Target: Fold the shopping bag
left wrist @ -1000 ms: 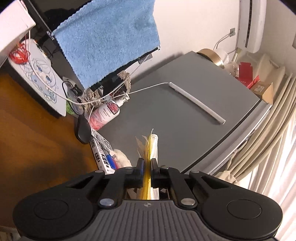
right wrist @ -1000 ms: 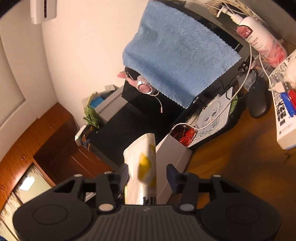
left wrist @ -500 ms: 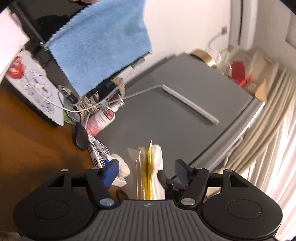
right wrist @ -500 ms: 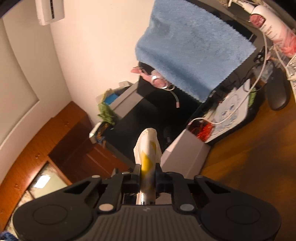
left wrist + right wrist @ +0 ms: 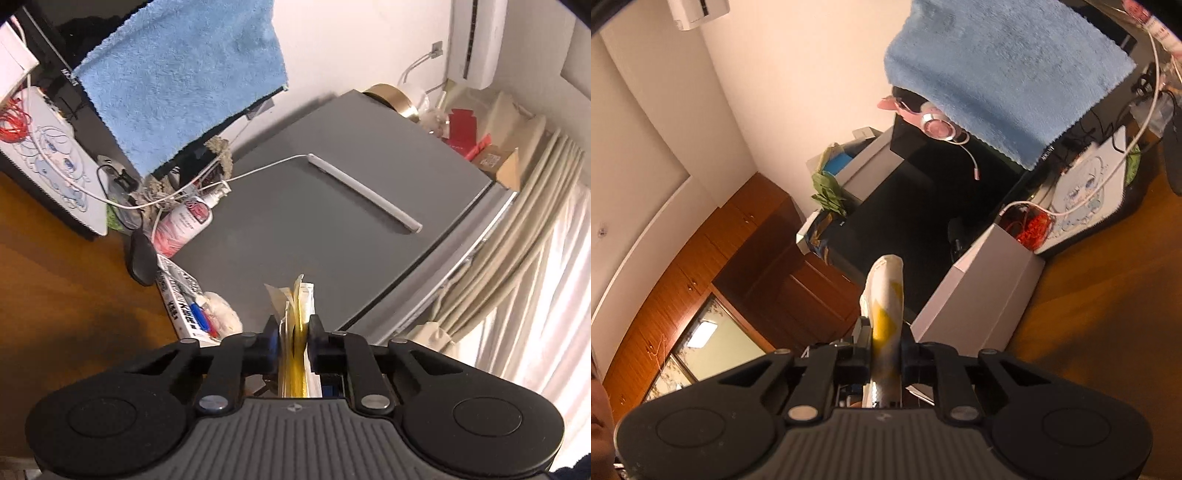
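Brown wooden table [image 5: 66, 295] is filling the left of the left wrist view, with a white illustrated board [image 5: 48, 162] leaning at its back edge. A blue towel [image 5: 184, 74] is hanging over a dark monitor above it. A pink-and-white bottle [image 5: 184, 221] is lying by a black mouse [image 5: 140, 258], next to a book [image 5: 181, 302] with a blue pen on top. A grey fridge [image 5: 332, 206] is standing to the right, curtains [image 5: 517, 258] beyond it. The left tongs [image 5: 293, 328] are pinching shut on the folded shopping bag [image 5: 295, 314], whose white-and-yellow layered edges are sticking up between the fingers, held in the air above the table's edge.

In the right wrist view, wooden cabinets [image 5: 720, 258] are sitting at left, a green cloth [image 5: 827, 188] on a grey unit further in. The right tongs [image 5: 886, 339] are clamping tight on the other end of the shopping bag [image 5: 886, 291], a rounded white-and-yellow fold poking up past the fingers. A white box [image 5: 982, 280] is standing just right of it on the table [image 5: 1108, 314]. Pink headphones [image 5: 934, 125] are hanging under the blue towel [image 5: 1004, 74].
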Available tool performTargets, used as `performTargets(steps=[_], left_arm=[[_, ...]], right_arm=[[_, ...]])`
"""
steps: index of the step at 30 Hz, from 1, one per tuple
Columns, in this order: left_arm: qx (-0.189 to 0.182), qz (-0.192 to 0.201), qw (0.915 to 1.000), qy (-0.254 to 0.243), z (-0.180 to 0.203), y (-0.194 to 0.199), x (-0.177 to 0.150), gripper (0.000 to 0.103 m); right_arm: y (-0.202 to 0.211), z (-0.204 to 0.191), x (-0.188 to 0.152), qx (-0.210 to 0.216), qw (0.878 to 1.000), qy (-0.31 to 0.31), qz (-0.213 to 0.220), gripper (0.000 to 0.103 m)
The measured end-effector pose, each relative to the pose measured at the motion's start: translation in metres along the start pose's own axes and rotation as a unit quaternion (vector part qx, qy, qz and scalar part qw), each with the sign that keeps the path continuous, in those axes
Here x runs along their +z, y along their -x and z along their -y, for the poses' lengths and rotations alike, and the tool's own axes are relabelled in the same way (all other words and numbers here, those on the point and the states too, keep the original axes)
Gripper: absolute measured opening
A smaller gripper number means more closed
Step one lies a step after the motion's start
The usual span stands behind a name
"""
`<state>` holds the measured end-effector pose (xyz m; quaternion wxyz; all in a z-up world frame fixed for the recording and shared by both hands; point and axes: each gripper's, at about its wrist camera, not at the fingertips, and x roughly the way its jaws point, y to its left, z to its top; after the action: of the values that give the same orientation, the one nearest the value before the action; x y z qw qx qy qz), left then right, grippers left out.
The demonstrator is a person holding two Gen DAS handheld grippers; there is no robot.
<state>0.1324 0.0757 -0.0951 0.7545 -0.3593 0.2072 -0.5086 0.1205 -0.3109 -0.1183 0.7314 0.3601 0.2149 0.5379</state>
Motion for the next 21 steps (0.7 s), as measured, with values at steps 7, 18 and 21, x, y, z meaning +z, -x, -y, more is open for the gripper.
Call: performTargets(steps=[7, 18, 21], left_arm=[[0.124, 0.041, 0.9801, -0.149, 0.044, 0.001, -0.003, 0.013], [0.322, 0.045, 0.8163, -0.477, 0.099, -0.047, -0.053, 0.013], [0.341, 0.037, 0.7738, -0.533, 0.095, -0.055, -0.072, 0.013]], right_arm=[[0.017, 0.007, 0.006, -0.097, 0.994, -0.013, 0.048, 0.032], [-0.009, -0.069, 0.004, -0.466, 0.863, 0.194, 0.023, 0.07], [-0.021, -0.091, -0.014, -0.527, 0.791, 0.311, 0.033, 0.098]])
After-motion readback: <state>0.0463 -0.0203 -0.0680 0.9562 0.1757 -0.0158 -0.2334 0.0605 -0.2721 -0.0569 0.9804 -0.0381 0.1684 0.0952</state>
